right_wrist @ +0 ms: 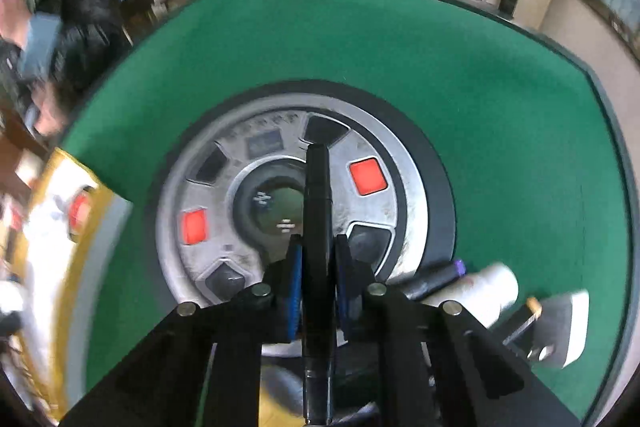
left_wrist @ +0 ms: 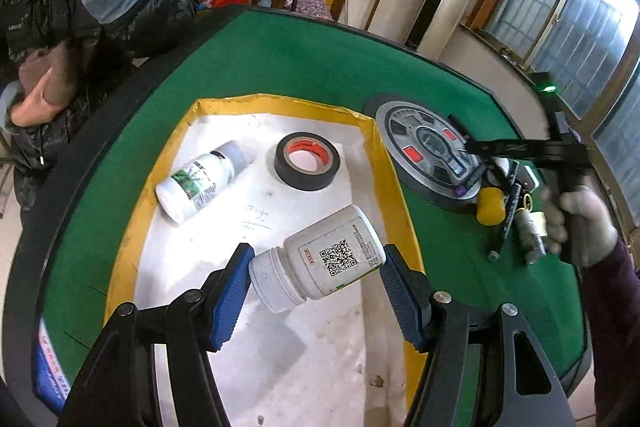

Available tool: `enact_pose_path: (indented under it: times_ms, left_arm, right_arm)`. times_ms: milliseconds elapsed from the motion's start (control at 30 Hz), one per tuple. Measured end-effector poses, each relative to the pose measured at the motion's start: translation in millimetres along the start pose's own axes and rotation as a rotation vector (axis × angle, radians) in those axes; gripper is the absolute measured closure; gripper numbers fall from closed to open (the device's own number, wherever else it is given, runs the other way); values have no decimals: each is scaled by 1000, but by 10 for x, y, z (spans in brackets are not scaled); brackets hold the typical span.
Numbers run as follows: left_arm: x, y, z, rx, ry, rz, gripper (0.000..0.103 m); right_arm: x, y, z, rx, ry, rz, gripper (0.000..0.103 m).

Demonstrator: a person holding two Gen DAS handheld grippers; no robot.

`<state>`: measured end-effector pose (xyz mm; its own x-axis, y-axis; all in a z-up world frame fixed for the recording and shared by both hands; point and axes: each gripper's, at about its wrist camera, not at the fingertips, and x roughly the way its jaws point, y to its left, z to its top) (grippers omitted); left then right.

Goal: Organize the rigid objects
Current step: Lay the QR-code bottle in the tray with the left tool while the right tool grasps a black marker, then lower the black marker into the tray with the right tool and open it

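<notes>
My left gripper (left_wrist: 316,267) is shut on a white QR-code bottle (left_wrist: 324,263), one blue pad on its cap and the other on its base, above the yellow-edged white tray (left_wrist: 224,107). On the tray lie a green-labelled white bottle (left_wrist: 200,183) and a black tape roll (left_wrist: 306,161). My right gripper (right_wrist: 318,247) is shut on a black pen (right_wrist: 317,187) that points forward over the round silver control disc (right_wrist: 224,227). In the left wrist view the right gripper (left_wrist: 470,145) hangs over that disc (left_wrist: 404,131), with a gloved hand (left_wrist: 576,223) on its handle.
The green felt table (left_wrist: 280,59) has a dark raised rim. Right of the disc lies a pile: a yellow cylinder (left_wrist: 490,205), a metal piece (left_wrist: 530,233), a white tube (right_wrist: 492,285), a purple-tipped marker (right_wrist: 440,275). A person in a black jacket (left_wrist: 52,27) sits at far left.
</notes>
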<state>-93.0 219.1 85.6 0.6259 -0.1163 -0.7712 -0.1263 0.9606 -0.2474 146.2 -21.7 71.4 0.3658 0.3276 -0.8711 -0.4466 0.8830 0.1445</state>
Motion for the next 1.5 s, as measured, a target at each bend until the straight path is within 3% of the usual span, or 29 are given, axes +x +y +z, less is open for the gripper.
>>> enact_pose_path:
  times_ms: [100,267,433,733,933,1067,1133,1267,1400,1467,1500]
  left_arm:
    - [120,12,90,4,34,10,35]
    - [427,74,257,-7,79,108,35]
    - [706,273,387,-72,129,140,34]
    - [518,452,280,-130,123,31,33]
    - [202,629,351,-190,21,3,33]
    - [-174,765,265,-237,-89,-11,32]
    - [-315,844,228,-258,-133,-6,26]
    - [-477,997,73,-295,-176,12,25]
    - [-521,1063,4,-320,-179,11,25]
    - [-527,1070,-14,-326,-180,16,25]
    - [-522,1073,-28,-327,-180,16,25]
  right_arm:
    - [-265,101,-87,44,-34,129,89]
    - [-520,571,-306,70,-28,339,89]
    - [-508,1154,-443,45,8,448,89]
    - [-66,1669,-578,63,108,464,89]
    - [94,1890,-629,46,161,428,89]
    - [172,2031,-644,12,208,353,89]
    - [230,2111,-607,-14,218,275,89]
    - [337,2279,-460,-62,219,195,89]
    - [472,2417,-323,-69,225,237,89]
    - [565,2481,-306,-76,251,313,89]
    - [575,2514,-309,-90,243,295,88]
